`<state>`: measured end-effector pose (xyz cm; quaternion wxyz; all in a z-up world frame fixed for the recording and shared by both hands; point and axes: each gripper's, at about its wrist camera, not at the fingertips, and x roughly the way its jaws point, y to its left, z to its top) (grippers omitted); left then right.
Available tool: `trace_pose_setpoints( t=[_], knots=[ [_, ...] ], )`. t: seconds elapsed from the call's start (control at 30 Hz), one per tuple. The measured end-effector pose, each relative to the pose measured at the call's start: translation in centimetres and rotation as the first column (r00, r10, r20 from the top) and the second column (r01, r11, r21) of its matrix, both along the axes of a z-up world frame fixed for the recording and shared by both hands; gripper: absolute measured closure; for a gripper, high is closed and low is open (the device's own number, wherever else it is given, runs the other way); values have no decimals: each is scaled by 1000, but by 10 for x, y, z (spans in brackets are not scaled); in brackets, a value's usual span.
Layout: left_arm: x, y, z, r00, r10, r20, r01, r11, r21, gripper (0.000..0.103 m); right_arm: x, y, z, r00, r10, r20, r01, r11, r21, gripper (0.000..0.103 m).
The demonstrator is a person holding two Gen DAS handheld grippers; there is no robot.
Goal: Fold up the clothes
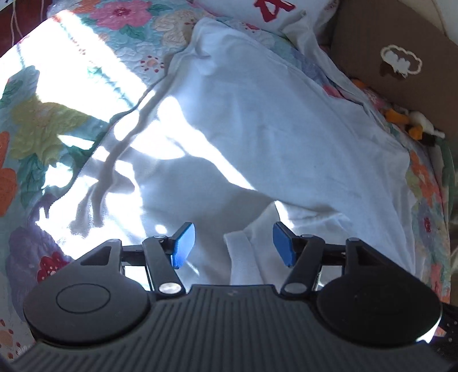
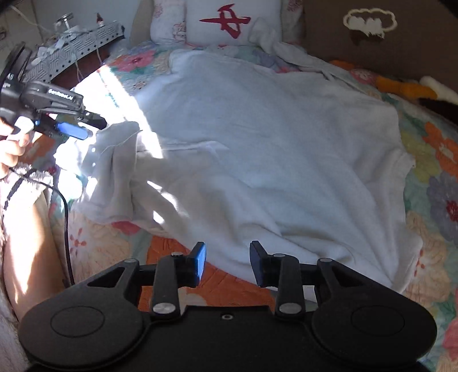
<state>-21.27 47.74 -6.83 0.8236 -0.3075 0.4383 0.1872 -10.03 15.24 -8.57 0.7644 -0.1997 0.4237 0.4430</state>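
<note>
A white garment (image 1: 257, 120) lies spread on a floral quilt (image 1: 43, 128). It also fills the right wrist view (image 2: 272, 148). My left gripper (image 1: 233, 243) is open, its blue pads either side of a raised fold of the garment's edge (image 1: 243, 257) without pinching it. In the right wrist view the left gripper (image 2: 86, 131) sits at the lifted sleeve corner (image 2: 114, 148) at the left. My right gripper (image 2: 227, 264) is open and empty, just above the garment's near hem (image 2: 234, 251) and the quilt.
A white pillow with a red mark (image 2: 229, 23) lies at the bed's head. A brown wall with a cloud sticker (image 2: 369, 20) runs along the right. Orange and white soft toys (image 2: 406, 85) lie by it. A patterned box (image 2: 74, 48) stands far left.
</note>
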Motion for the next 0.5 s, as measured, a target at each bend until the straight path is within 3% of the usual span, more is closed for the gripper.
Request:
trace_pose_setpoints(
  t=[0.1,0.13,0.23,0.3,0.37,0.4,0.47,0.5],
  knots=[
    [12,-25,-3,995,-98,-14,98,995,-13,31,-22,16,-10,989,107,103,-102,993,-52,63],
    [19,-32,-9,992,-125,-34,124,992,-19,23,-29,25,-13,979,149,141,-139,987,-84,63],
    [42,-46,-33,981,-157,-114,152,987,-45,17,-41,41,-16,959,208,195,-187,975,-121,63],
    [56,-49,-56,975,-149,-164,142,988,-51,11,-39,48,-16,957,219,191,-202,974,-105,62],
    [65,-51,-72,963,-156,-220,162,987,9,11,-34,53,-16,963,198,185,-186,979,-83,60],
    [64,-52,-72,965,-155,-213,162,987,19,12,-28,57,-17,969,181,171,-171,983,-68,60],
    [59,-51,-67,971,-140,-192,155,986,66,27,-20,66,-19,974,160,160,-153,987,-58,60],
    [57,-48,-65,971,-127,-202,149,984,96,49,-19,70,-21,973,166,161,-160,986,-55,60]
  ],
)
